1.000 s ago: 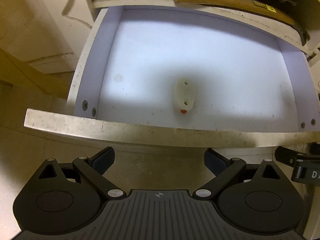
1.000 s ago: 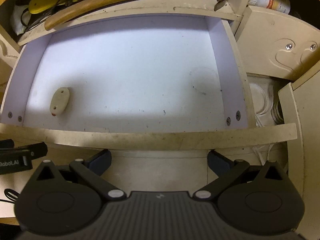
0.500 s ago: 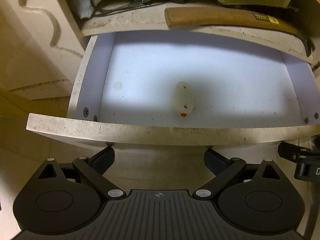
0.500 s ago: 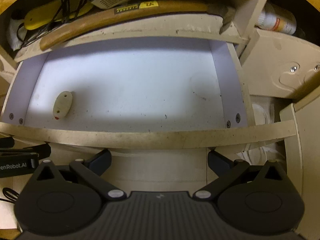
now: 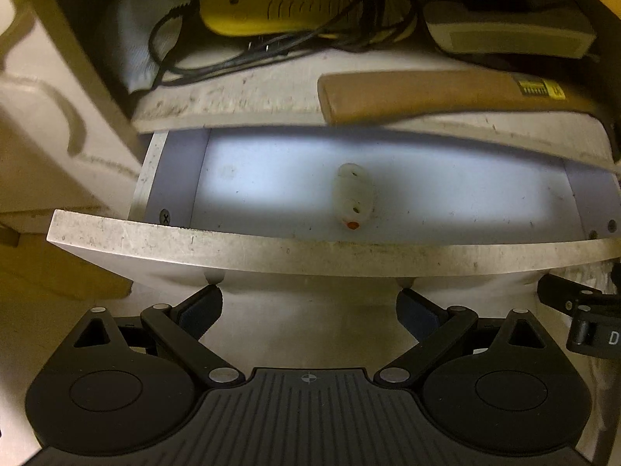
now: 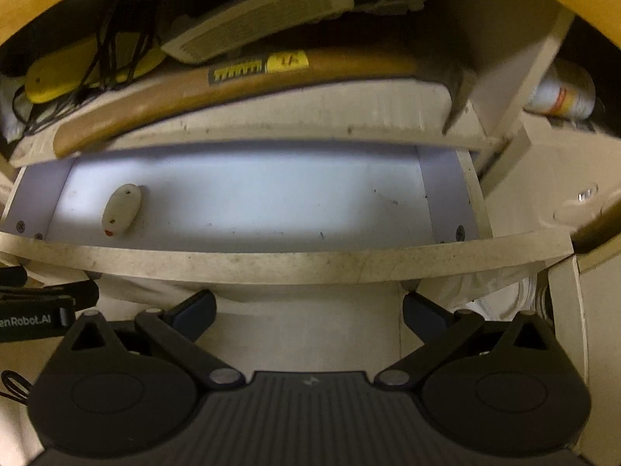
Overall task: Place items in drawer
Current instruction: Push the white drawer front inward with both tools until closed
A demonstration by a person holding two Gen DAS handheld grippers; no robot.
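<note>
Both views are dim and yellowish, except a bright bluish-white patch of light on the floor of the open white drawer (image 5: 271, 190) (image 6: 252, 198). The shelf above casts a dark band along the far side. Motion blur softens everything, and fisheye distortion bows the edges. Corners fall dark.

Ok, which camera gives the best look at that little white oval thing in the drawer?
The left wrist view: the white oval piece lies near frame centre, lit, orange dot visible. The right wrist view shows it smaller, toward the drawer's left end.
</note>
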